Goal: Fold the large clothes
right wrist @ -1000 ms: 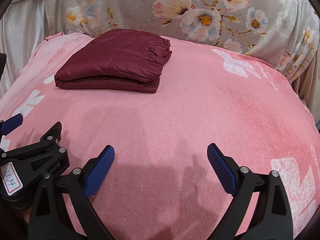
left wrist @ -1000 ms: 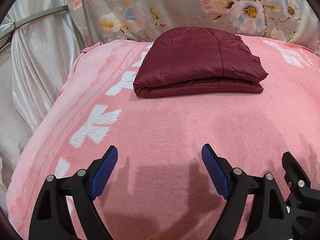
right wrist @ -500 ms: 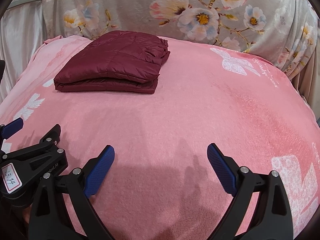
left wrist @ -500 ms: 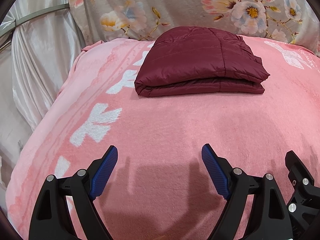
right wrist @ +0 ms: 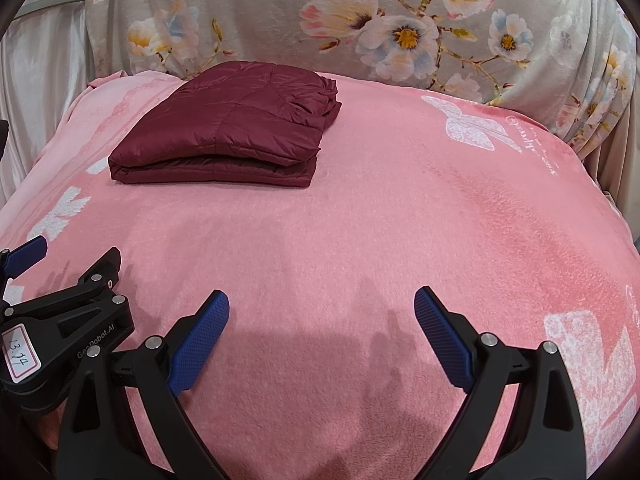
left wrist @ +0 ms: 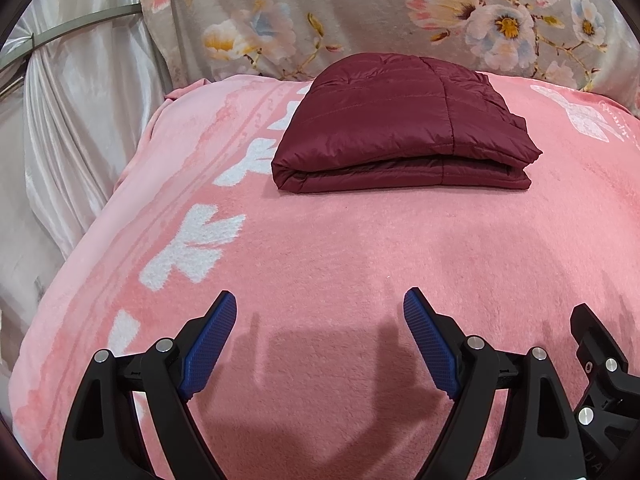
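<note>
A dark red quilted jacket (left wrist: 404,128) lies folded into a flat rectangle on a pink blanket (left wrist: 340,248), toward the far side. From the right wrist view the same jacket (right wrist: 232,128) sits at the upper left. My left gripper (left wrist: 320,300) hovers over the blanket's near part, well short of the jacket, open, with nothing between its blue pads. My right gripper (right wrist: 322,298) stands open beside it, likewise with nothing in its jaws. The left gripper's body (right wrist: 60,320) shows at the lower left of the right wrist view.
A grey floral cloth (right wrist: 360,28) rises behind the blanket along the far edge. Pale satin curtains (left wrist: 68,128) hang at the left. The blanket (right wrist: 400,220) drops off at its left and right edges and bears white patterns.
</note>
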Demonstrator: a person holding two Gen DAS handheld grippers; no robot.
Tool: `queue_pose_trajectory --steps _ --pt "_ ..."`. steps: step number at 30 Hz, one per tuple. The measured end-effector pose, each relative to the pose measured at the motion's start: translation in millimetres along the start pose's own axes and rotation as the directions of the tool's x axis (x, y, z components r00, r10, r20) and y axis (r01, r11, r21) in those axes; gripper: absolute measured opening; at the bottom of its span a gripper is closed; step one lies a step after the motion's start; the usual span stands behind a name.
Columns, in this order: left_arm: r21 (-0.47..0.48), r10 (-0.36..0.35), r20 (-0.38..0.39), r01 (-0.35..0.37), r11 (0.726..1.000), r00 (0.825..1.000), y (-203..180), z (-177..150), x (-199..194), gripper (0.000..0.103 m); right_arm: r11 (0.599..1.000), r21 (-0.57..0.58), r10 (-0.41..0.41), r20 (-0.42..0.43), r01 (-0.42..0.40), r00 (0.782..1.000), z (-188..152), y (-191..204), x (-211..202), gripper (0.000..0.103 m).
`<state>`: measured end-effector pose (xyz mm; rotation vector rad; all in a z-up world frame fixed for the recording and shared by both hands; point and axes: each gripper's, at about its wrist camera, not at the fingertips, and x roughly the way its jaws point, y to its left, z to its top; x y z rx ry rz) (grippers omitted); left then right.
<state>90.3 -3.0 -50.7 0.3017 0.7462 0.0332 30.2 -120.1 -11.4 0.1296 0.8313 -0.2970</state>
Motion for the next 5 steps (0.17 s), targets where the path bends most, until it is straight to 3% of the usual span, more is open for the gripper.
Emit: queue_pose_trajectory --steps 5 --pt "-0.001 0.000 -0.002 0.000 1.000 1.000 -2.3 -0.9 -1.2 0.083 1.000 0.000 0.000 0.000 0.000 1.000 0.0 0.0 0.1 0.091"
